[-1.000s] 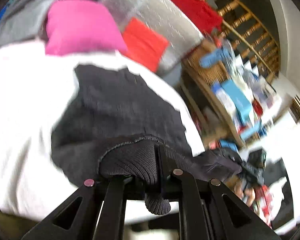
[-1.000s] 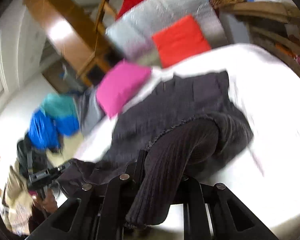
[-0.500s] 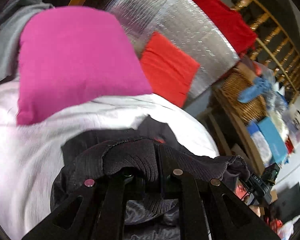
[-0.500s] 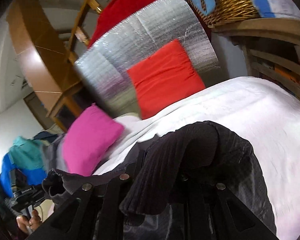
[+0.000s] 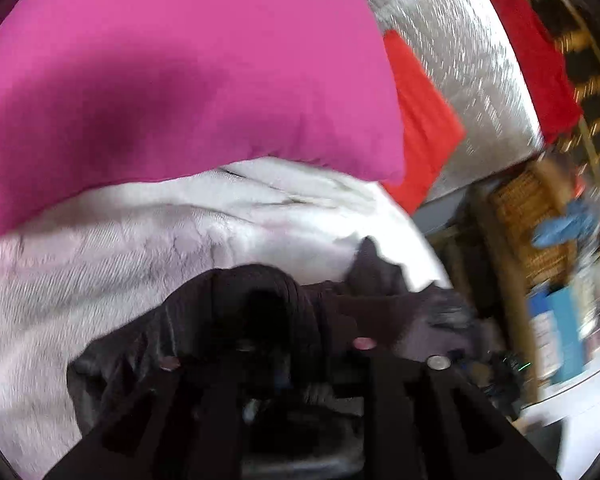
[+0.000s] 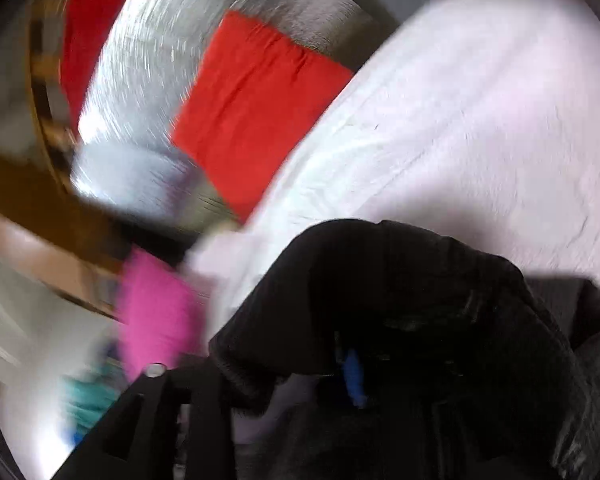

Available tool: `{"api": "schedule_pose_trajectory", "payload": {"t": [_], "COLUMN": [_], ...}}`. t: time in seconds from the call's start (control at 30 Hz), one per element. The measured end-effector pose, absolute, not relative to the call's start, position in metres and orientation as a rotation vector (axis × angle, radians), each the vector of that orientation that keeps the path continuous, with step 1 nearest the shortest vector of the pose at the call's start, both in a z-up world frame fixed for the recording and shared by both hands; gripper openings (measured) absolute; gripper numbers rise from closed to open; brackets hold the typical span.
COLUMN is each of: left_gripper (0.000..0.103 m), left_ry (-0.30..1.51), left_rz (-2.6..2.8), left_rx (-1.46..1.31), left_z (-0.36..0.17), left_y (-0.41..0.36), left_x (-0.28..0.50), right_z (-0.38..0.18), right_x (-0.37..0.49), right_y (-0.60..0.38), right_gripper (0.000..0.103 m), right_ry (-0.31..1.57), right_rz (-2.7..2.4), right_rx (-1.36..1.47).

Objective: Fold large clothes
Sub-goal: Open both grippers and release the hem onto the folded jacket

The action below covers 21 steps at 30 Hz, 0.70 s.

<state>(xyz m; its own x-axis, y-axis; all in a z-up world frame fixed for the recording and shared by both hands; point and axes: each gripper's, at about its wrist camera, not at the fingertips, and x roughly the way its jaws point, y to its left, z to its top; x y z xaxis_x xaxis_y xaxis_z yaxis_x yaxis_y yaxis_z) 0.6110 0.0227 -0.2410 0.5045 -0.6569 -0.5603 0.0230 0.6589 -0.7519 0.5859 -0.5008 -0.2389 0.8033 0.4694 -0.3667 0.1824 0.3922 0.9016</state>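
Jaws: both pairs are opening — a second ago each was clamped on the ribbed hem of the dark garment, and now the grip is letting go.
Left gripper (image 5: 300,344): part open, ribbed cloth bunched between and over the fingers; blur hides whether the pads press on it at all.
Right gripper (image 6: 340,364): wider apart, the black hem humped over and between the fingers, draped rather than pinched as far as the blur allows.
Garment (image 5: 260,304): down on the white bed (image 5: 140,248), its carried edge now at the far end, near the pink pillow (image 5: 180,80).
Change: a second ago the garment lay spread flat with much of it showing ahead of the grippers; now the hem has been swept forward over that spread cloth, and both views have closed in on the pillows — the pink one fills the left view, the red pillow (image 6: 256,108) looms in the right.
Meaning: one fold looks laid — hem brought over the body of the garment. Whether edges line up cannot be told from here.
Next, likely: free the fingers without dragging the hem back, then check the fold.
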Motion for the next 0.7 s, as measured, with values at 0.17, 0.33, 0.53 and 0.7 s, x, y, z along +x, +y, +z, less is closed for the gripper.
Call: {"api": "schedule_pose_trajectory", "payload": {"t": [0.17,0.33,0.53,0.7], "left_gripper": [0.084,0.086,0.086,0.086], "left_ry": [0.805,0.778,0.918,0.981], "left_rz": [-0.353,-0.342,-0.270,-0.225], "left_rx": [-0.889,-0.858,-0.886,-0.986], "left_z": [-0.197,-0.170,-0.206,-0.237], "left_y": [0.073,0.086,0.076,0.075], "left_x": [0.570,0.490,0.389,0.352], "right_z": [-0.213,-0.192,-0.210,-0.242], "right_x": [0.522,0.439,0.359,0.331], "right_y": [-0.525,-0.513,-0.486,-0.463], "right_gripper": [0.080,0.081,0.083,0.083], "right_ry": [0.480,0.480,0.561,0.691], "right_rz": [0.224,0.247,0.224,0.147], "right_rx": [1.262,1.195,1.239,1.221]}}
